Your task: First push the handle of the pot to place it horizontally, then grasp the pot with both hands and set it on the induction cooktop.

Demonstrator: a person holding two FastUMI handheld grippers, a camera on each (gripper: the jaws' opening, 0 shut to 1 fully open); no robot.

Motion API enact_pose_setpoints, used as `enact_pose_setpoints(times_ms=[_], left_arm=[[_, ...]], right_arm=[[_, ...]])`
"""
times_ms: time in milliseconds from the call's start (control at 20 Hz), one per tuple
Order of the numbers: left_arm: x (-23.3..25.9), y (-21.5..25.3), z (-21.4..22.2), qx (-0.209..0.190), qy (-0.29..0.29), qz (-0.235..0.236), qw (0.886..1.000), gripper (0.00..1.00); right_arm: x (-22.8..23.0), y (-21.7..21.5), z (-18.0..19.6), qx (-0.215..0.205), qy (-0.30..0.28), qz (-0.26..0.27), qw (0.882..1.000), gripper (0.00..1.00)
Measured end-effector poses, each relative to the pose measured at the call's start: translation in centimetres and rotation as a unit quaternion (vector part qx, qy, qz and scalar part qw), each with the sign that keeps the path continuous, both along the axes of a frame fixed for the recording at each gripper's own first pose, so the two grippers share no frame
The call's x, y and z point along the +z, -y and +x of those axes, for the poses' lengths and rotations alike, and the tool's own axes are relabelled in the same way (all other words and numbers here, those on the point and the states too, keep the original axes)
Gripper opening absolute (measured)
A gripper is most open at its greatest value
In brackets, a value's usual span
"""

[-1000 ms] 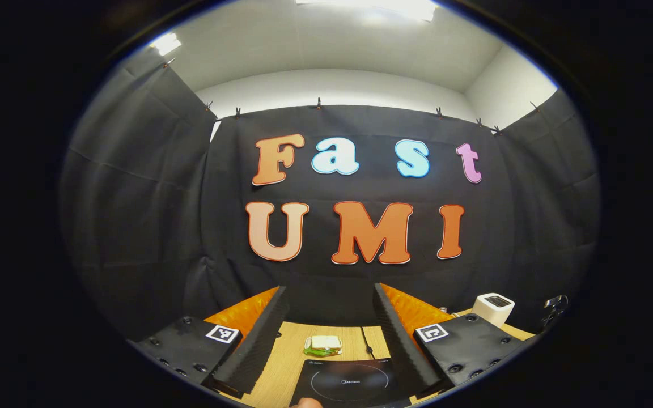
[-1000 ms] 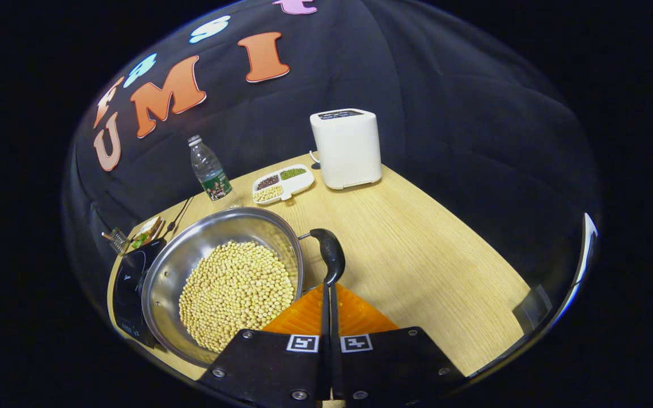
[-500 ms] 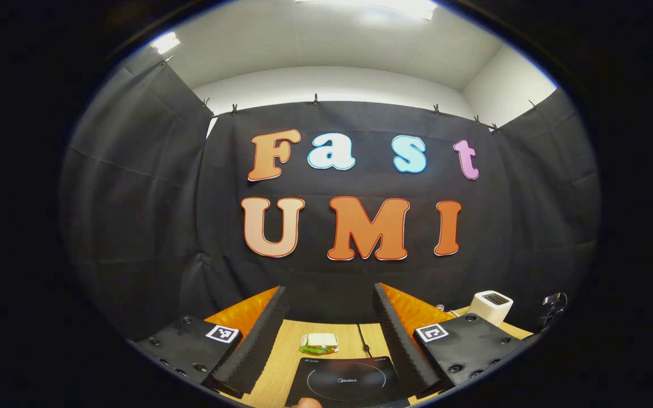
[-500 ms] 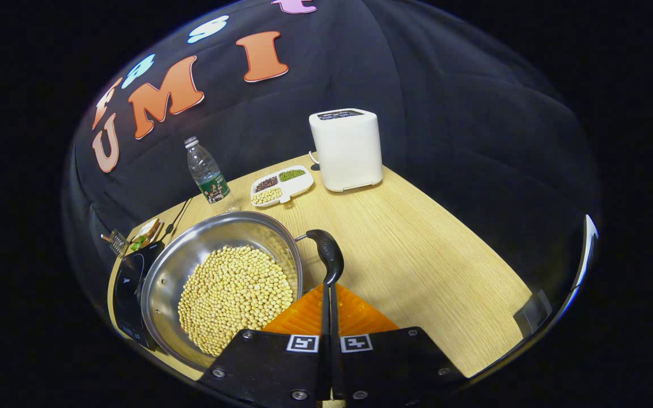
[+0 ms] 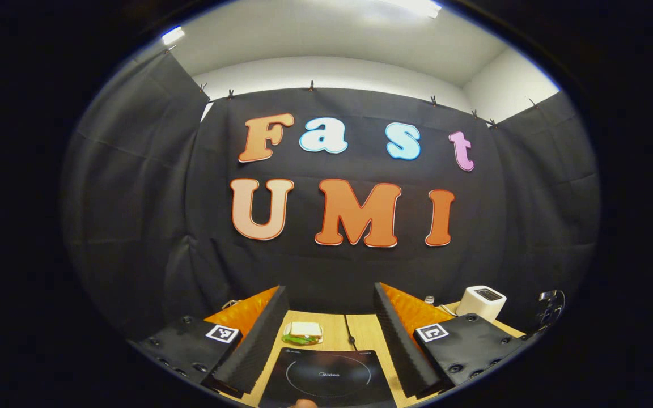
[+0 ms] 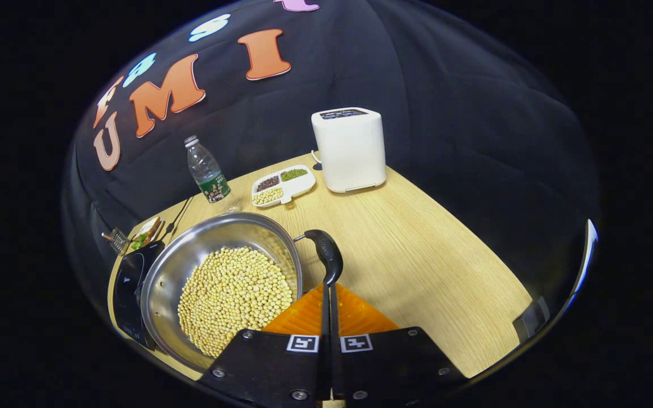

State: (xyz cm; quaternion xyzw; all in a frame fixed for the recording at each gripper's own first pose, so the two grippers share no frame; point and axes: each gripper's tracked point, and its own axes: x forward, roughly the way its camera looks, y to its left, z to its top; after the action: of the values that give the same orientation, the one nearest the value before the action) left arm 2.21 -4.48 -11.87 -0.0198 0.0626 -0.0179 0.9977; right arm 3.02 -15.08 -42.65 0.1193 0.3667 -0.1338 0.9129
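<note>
On the wooden table [image 6: 417, 249], right gripper view, the steel pot [image 6: 190, 255] sits near the left front edge, filled with yellow soybeans [image 6: 234, 297], its left rim overlapping the black induction cooktop [image 6: 128, 283] beside it; can't tell if the pot rests on the cooktop or is just in front of it. The pot's black handle [image 6: 326, 258] sticks out from the right side of the rim and points toward the camera. The right gripper [image 6: 328, 294] has its two fingers pressed together with no gap, tips right at the near end of the handle, touching or nearly so; nothing is held between them. Behind the pot: a clear water bottle [image 6: 206, 170] upright, a white divided tray [image 6: 283, 184] with dark, green and yellow beans in separate compartments, and a white boxy appliance [image 6: 350, 148] standing at the back of the table. A sandwich [image 6: 146, 231] lies beyond the cooktop near the left corner. In the left gripper view the left gripper [image 5: 329, 328] has its fingers spread wide apart, empty, held up facing the booth wall, with the induction cooktop [image 5: 326, 377] below between the fingers, a sandwich [image 5: 302, 332] just past it and a cord [image 5: 350, 337] running back. The white appliance [image 5: 480, 300] is off to the right.
</note>
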Motion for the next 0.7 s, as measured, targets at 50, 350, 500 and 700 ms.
enact_pose_setpoints(times_ms=[50, 350, 500, 700], left_arm=[[-0.8, 0.4, 0.0, 0.001, -0.001, -0.002, 1.0, 0.97], [-7.2, 4.0, 0.2, -0.016, -0.034, -0.016, 0.999, 0.98], [-10.8, 5.7, 0.4, -0.028, -0.058, -0.019, 0.998, 0.99], [-16.0, 9.1, 0.5, -0.06, -0.103, -0.026, 0.993, 0.99]], right_arm=[[-0.1, 0.0, 0.1, 0.001, 0.0, -0.001, 1.0, 0.0], [0.6, 0.9, -0.6, -0.003, 0.002, -0.014, 1.0, 0.0], [1.4, 1.3, -0.7, -0.001, 0.013, -0.027, 1.0, 0.0], [2.2, 1.4, -0.3, 0.003, 0.028, -0.036, 0.999, 0.01]])
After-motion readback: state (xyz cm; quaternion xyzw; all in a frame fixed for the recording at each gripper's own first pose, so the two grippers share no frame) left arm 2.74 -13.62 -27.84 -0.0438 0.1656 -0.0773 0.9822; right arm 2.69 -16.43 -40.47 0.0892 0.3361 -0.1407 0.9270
